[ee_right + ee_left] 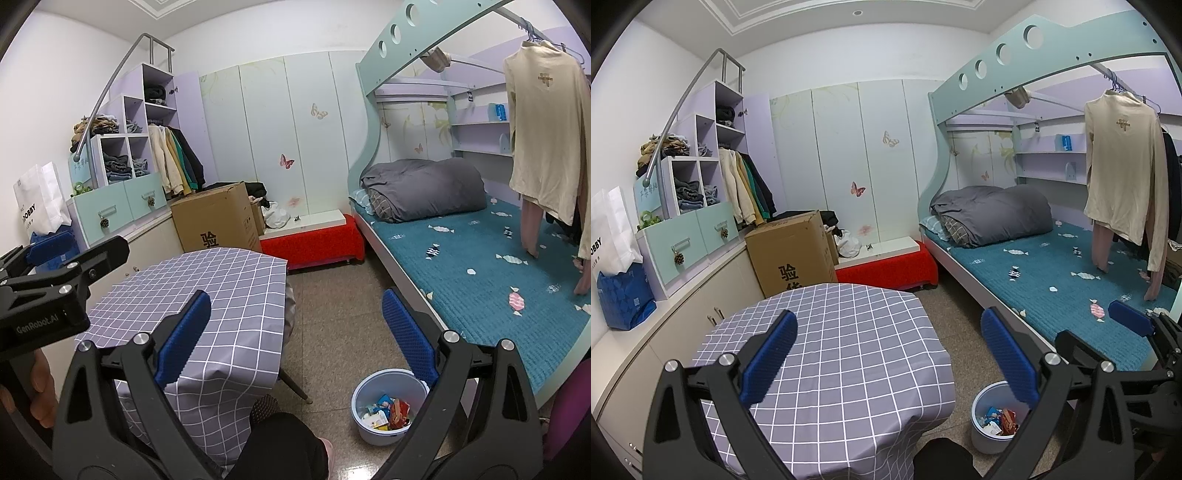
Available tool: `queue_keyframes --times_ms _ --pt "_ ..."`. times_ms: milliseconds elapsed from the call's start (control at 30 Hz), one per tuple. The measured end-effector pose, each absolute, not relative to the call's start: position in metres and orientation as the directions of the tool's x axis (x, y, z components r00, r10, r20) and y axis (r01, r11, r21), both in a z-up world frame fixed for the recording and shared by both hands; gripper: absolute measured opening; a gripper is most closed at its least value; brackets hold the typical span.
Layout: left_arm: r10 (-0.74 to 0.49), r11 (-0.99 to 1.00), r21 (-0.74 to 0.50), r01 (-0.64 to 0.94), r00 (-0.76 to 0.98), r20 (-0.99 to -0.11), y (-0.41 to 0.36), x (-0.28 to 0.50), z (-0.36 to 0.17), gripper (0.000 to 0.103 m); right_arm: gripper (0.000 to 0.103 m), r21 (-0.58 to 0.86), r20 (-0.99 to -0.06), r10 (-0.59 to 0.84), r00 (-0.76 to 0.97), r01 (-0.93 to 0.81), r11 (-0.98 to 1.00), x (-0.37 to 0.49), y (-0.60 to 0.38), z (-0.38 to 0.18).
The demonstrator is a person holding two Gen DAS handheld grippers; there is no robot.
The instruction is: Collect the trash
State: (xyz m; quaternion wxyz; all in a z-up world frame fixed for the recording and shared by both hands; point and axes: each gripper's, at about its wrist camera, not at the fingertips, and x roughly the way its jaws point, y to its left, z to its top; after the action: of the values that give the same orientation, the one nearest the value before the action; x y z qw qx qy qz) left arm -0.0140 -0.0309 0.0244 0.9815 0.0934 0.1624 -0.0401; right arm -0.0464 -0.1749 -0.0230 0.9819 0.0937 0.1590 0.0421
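Both grippers empty, trash in the bin

I see my left gripper point(888, 354) and right gripper point(295, 332) spread wide, holding nothing, above the checked table point(849, 332); wrappers point(388, 410) sit in the pale bin point(360, 424) on the floor beside the bed point(480, 277).

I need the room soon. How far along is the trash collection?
Looks nearly done: wrappers already lie in the bin, and the checked tablecloth shows no litter. Nothing is in hand; the left tool and right tool are both open and hold nothing. No loose trash shows.
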Motion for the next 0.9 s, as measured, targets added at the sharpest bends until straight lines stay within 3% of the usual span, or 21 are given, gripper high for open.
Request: queue_keyframes --times_ms 900 --pt "-0.048 0.978 0.174 0.113 0.94 -0.338 -0.028 -0.013 0.017 0.098 0.092 0.202 -0.318 0.115 0.941 -0.052 0.978 -0.05 -0.163 -0.032"
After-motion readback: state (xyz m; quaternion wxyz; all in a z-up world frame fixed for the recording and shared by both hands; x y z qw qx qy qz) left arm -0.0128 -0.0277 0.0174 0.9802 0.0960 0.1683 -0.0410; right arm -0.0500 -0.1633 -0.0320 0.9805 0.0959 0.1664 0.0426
